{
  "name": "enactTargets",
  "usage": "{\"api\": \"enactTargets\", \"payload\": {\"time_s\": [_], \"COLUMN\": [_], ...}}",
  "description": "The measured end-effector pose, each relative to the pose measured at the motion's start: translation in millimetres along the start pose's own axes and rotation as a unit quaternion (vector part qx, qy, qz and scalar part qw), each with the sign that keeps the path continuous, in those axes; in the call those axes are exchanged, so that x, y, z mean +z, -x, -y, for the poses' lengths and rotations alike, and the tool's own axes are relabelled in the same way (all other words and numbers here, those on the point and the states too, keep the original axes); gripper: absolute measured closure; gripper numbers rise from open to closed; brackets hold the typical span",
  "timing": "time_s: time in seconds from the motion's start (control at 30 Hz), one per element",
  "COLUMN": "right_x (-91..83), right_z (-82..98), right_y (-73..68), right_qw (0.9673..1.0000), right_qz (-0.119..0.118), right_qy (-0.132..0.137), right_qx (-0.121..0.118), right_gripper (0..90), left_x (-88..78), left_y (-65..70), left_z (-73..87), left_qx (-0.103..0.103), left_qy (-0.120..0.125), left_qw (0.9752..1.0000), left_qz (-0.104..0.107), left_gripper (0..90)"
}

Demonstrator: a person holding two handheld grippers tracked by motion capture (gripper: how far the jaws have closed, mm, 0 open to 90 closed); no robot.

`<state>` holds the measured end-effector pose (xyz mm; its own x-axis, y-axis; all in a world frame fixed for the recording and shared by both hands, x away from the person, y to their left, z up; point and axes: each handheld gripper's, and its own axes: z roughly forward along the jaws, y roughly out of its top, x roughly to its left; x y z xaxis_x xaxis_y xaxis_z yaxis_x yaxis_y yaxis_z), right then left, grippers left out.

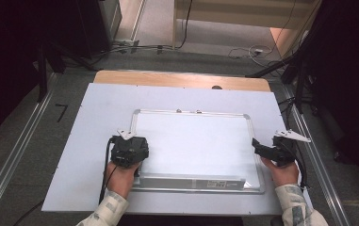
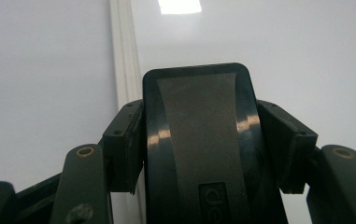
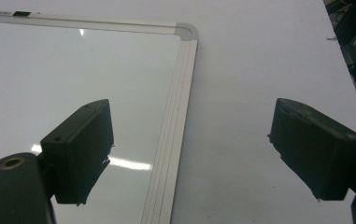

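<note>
1. We see a whiteboard (image 1: pixel 193 143) with a silver frame lying flat on the white table (image 1: pixel 87 155), toward its near edge.
2. The left gripper (image 2: pixel 196 140) sits at the near left corner of the whiteboard; its jaws are closed on a black eraser (image 2: pixel 196 144), which they press from both sides.
3. The right gripper (image 3: pixel 194 158) is at the right edge of the whiteboard, with jaws wide apart and nothing between them; one jaw is over the board, the other over the table.
</note>
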<state>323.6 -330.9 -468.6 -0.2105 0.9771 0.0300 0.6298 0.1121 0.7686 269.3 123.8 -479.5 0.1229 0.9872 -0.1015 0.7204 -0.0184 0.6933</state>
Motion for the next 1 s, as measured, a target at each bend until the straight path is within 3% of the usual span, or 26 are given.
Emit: {"api": "enactTargets", "payload": {"time_s": [0.17,0.27,0.37,0.6,0.8,1.0], "right_x": [-0.9,-0.9,-0.9,-2.0,-5.2,-11.4], "right_z": [0.2,0.5,0.6,0.8,1.5,5.6], "right_y": [0.1,1.0,1.0,2.0,5.1,9.4], "right_qw": [1.0000,1.0000,1.0000,1.0000,1.0000,0.9999], "right_qz": [-0.002,0.001,0.001,0.000,0.002,0.006], "right_qy": [0.002,0.000,0.001,0.002,0.005,0.007], "right_qx": [-0.002,0.001,0.001,0.002,0.007,0.014], "right_gripper": [12.2,12.2,12.2,12.2,12.2,12.2], "left_x": [8.2,8.5,7.8,-8.6,-25.0,-32.6], "left_y": [5.7,8.8,7.3,1.5,-18.6,-51.1], "left_z": [8.5,10.0,9.8,7.0,10.9,17.2], "left_qx": [-0.004,0.004,0.000,-0.001,-0.017,-0.041], "left_qy": [-0.013,-0.009,-0.007,0.026,0.046,0.053], "left_qw": [0.9999,0.9999,1.0000,0.9995,0.9985,0.9977], "left_qz": [0.003,-0.004,0.003,0.018,0.026,0.010], "left_gripper": [39.0,38.4,37.6,33.6,29.8,26.9]}}
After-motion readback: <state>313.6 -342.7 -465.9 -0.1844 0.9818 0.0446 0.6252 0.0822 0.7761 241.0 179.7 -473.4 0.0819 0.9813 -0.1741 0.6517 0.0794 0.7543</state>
